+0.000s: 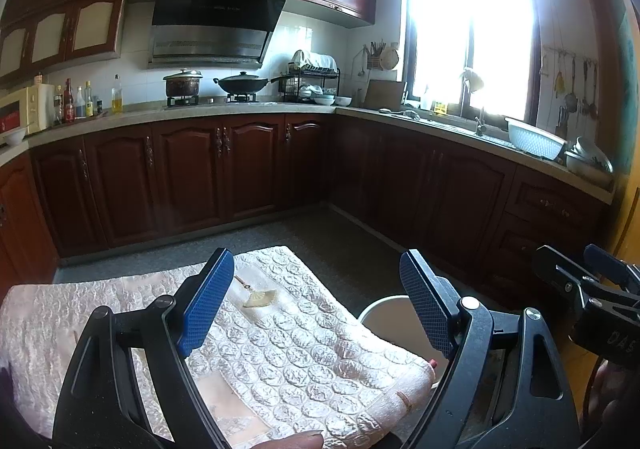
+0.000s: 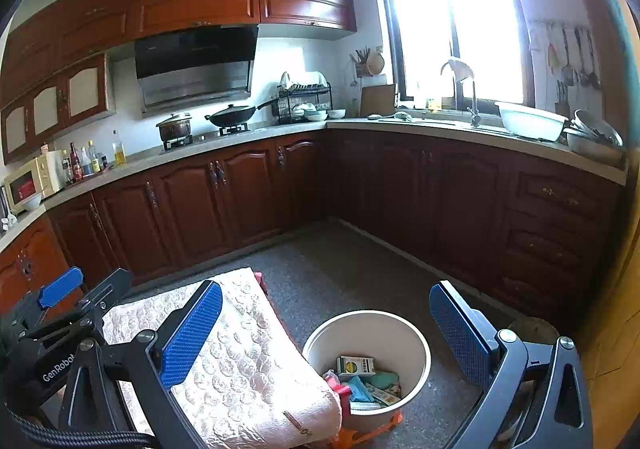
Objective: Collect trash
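Note:
A white round trash bin (image 2: 408,333) stands on the floor right of a low table; it holds several pieces of trash (image 2: 362,379), among them a small yellow-green box and blue and red wrappers. In the left wrist view only the bin's rim (image 1: 384,309) shows between the fingers. My left gripper (image 1: 316,301) is open and empty above the table's pink quilted cloth (image 1: 288,353). My right gripper (image 2: 326,333) is open and empty, above the bin and the table's right end. The left gripper also shows in the right wrist view (image 2: 86,289), the right one in the left wrist view (image 1: 576,261).
A small fan-shaped tassel ornament (image 1: 258,297) lies on the cloth. Dark wooden cabinets (image 2: 248,193) line the far and right walls. The counter carries a pot, a wok (image 2: 232,115), a dish rack, bottles and basins (image 2: 528,119). Grey speckled floor (image 2: 340,269) lies between table and cabinets.

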